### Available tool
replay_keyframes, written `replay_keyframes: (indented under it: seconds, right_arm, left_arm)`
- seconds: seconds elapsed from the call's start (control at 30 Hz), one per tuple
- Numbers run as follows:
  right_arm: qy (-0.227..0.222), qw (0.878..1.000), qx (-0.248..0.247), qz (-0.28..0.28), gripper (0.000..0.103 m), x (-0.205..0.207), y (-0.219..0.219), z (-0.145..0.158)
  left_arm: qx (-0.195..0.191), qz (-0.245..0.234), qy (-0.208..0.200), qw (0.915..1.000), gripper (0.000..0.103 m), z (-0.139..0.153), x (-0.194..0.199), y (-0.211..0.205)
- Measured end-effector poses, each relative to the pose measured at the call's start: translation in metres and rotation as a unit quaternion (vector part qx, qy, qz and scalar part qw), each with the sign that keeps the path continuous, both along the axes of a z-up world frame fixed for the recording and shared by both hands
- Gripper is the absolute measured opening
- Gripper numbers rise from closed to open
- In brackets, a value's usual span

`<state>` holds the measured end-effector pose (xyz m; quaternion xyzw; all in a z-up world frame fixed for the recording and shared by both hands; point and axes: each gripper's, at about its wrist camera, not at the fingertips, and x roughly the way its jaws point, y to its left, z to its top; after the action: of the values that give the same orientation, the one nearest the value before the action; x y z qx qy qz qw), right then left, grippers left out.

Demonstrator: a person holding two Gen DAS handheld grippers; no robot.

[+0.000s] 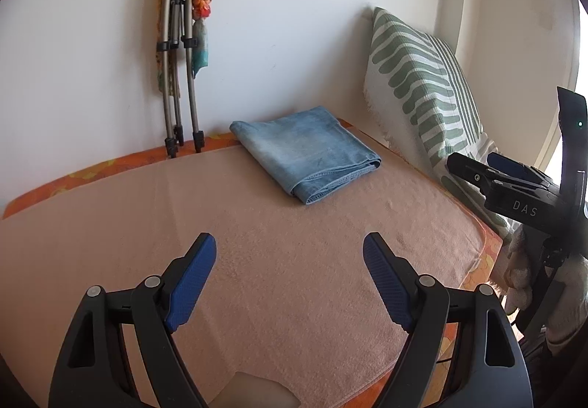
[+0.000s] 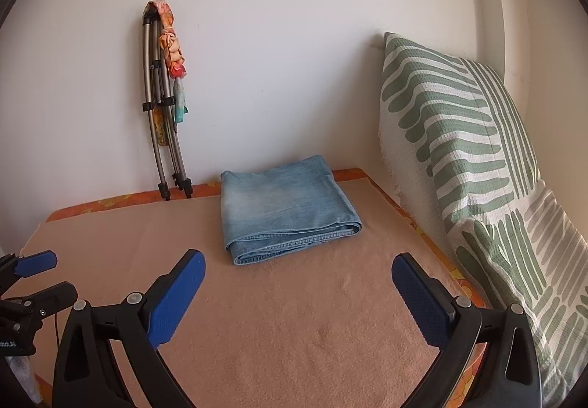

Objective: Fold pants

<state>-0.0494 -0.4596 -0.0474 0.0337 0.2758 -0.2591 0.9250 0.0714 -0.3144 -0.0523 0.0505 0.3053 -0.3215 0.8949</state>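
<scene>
A pair of light blue jeans lies folded into a compact rectangle at the far end of a peach blanket, near the wall. The same folded jeans sit ahead in the right wrist view. My left gripper hovers over the near part of the blanket, well short of the jeans, jaws open and holding nothing. My right gripper is also open and holds nothing, a little short of the jeans' near edge. The right gripper also shows at the right edge of the left wrist view, and the left gripper's blue pads at the left edge of the right one.
A green-and-white patterned cushion leans against the wall along the right side. A folded metal stand with colourful cloth tied to it leans against the back wall. An orange patterned mattress edge rims the blanket.
</scene>
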Motion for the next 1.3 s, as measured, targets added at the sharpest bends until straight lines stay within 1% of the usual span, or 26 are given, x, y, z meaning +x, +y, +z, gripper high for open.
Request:
replay_keyframes:
  seconds: [0.5, 0.77, 1.3]
  right_arm:
    - [0.001, 1.000, -0.001, 0.007, 0.103, 0.004, 0.009, -0.001]
    - [-0.006, 1.000, 0.001, 0.004, 0.103, 0.002, 0.009, 0.001]
    - [-0.007, 1.000, 0.002, 0.011, 0.103, 0.002, 0.013, 0.002]
  left_arm:
    - [-0.009, 0.007, -0.003, 0.9999, 0.082, 0.004, -0.003, 0.013]
    - [0.000, 0.013, -0.003, 0.9999, 0.083, 0.003, -0.002, 0.012]
    - [0.005, 0.013, -0.008, 0.9999, 0.082, 0.003, -0.005, 0.009]
